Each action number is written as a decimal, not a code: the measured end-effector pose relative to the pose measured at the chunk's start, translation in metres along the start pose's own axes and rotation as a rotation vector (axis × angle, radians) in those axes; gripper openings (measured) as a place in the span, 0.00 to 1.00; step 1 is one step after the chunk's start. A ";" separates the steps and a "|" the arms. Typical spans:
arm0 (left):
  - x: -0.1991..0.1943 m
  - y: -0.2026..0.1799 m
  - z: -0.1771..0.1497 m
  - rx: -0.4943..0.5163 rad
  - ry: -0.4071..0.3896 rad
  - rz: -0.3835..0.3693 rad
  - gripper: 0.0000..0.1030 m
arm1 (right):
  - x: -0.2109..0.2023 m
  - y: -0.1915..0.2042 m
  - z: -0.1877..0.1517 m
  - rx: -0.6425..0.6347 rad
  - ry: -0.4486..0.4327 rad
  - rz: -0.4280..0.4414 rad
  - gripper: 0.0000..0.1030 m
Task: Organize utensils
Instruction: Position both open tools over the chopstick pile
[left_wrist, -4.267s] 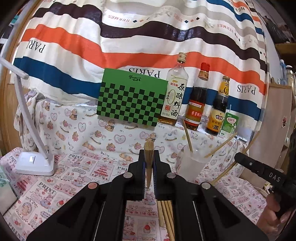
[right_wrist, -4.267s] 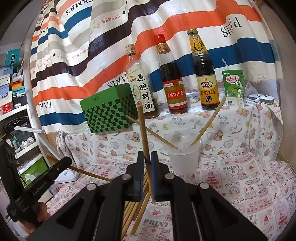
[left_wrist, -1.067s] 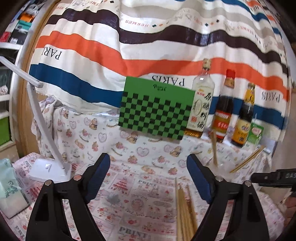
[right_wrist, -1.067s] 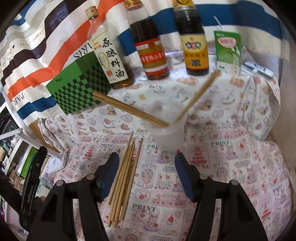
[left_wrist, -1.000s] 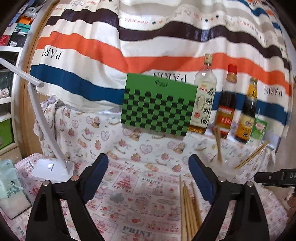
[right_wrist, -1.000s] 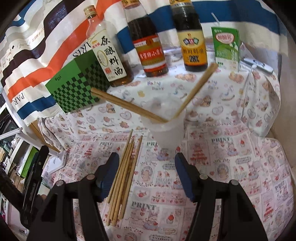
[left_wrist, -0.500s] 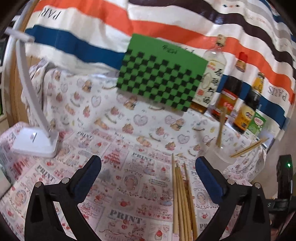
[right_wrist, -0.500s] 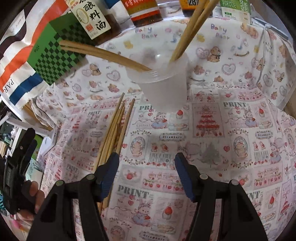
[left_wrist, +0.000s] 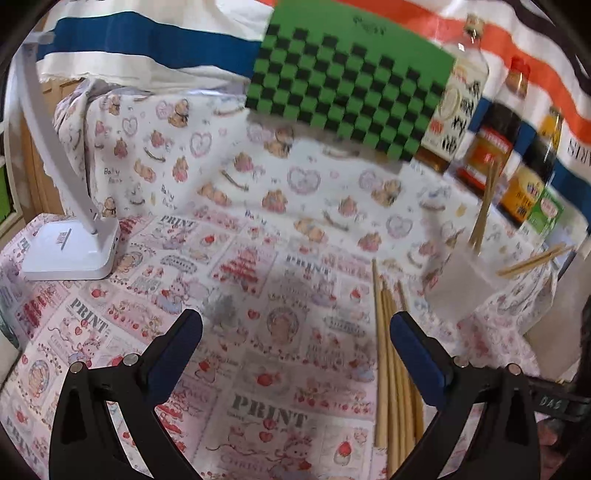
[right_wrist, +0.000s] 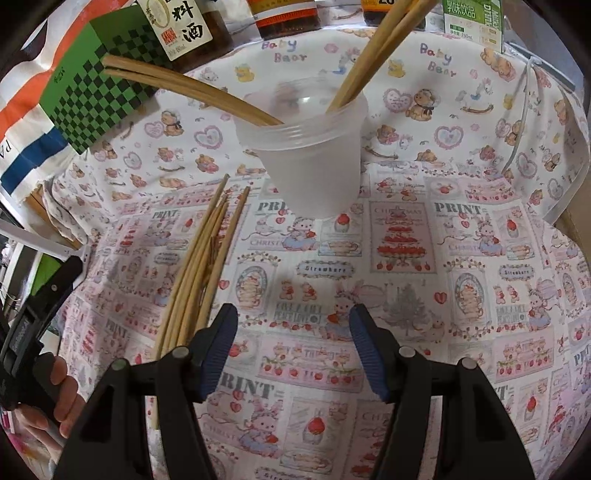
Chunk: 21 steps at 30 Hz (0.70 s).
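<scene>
Both grippers, left (left_wrist: 295, 354) and right (right_wrist: 290, 343), are hovering jaws apart, empty; next pick likely from chopsticks (right_wrist: 199, 266) beside cup (right_wrist: 310, 162).

The plastic cup (right_wrist: 310, 155) stands on the tablecloth (right_wrist: 461, 280), chopsticks (right_wrist: 373, 51) leaning inside. Loose chopsticks (right_wrist: 199, 273) lie just left of it. Bottles (left_wrist: 491, 136) and a checkered box (left_wrist: 347, 81) stand behind.
</scene>
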<state>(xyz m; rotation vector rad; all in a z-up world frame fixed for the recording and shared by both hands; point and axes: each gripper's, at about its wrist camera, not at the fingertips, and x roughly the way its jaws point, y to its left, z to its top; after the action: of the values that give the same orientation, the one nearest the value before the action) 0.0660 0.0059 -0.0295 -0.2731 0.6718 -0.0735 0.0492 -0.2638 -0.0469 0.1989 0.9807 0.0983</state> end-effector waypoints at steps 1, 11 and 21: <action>0.002 -0.003 -0.001 0.016 0.011 0.004 0.98 | 0.001 0.001 0.000 -0.002 0.002 0.000 0.59; 0.022 -0.042 -0.025 0.187 0.152 -0.093 0.67 | 0.014 0.009 -0.006 -0.027 0.045 -0.016 0.59; 0.033 -0.061 -0.040 0.258 0.219 -0.136 0.48 | 0.010 0.007 -0.006 -0.028 0.040 -0.017 0.59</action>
<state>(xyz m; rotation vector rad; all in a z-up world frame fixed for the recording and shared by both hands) 0.0682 -0.0671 -0.0627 -0.0621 0.8519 -0.3218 0.0503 -0.2540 -0.0568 0.1634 1.0201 0.1009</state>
